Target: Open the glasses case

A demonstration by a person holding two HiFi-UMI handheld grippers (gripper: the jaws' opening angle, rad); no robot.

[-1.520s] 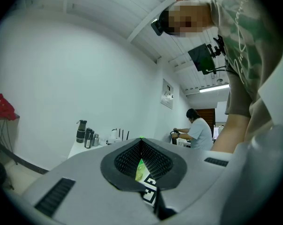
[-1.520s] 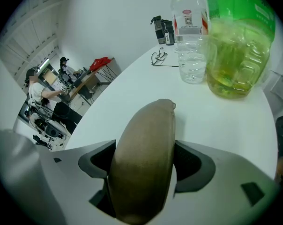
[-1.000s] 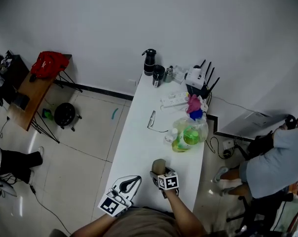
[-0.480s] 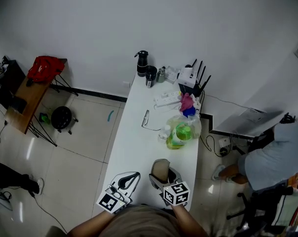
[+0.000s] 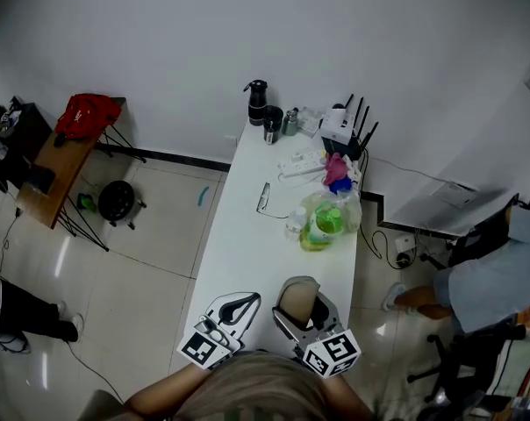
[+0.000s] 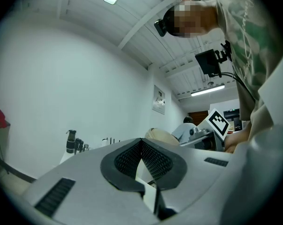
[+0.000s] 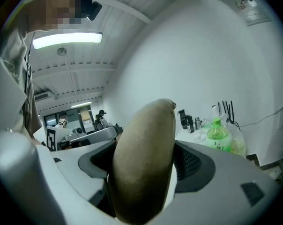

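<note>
A tan, oval glasses case (image 7: 146,158) stands on end between the jaws of my right gripper (image 7: 146,172), which is shut on it. In the head view the glasses case (image 5: 297,296) is held up over the near end of the white table (image 5: 247,244), with my right gripper (image 5: 302,316) behind it. My left gripper (image 5: 237,307) is just to its left, jaws shut with nothing between them. The left gripper view shows my left gripper (image 6: 142,159) with its pads together, and the glasses case (image 6: 161,136) beyond to the right. A pair of spectacles (image 5: 265,198) lies mid-table.
A clear bag with green bottles (image 5: 325,221) sits at the table's right edge. Farther back are a power strip (image 5: 302,163), a pink cloth (image 5: 339,170), a router (image 5: 346,130) and dark flasks (image 5: 260,103). A person (image 5: 497,274) sits at the right. A side desk with a red bag (image 5: 88,114) stands at the left.
My right gripper has lifted the glasses case well off the table and brought it nearer to the camera. My left gripper has shifted slightly up beside it.
</note>
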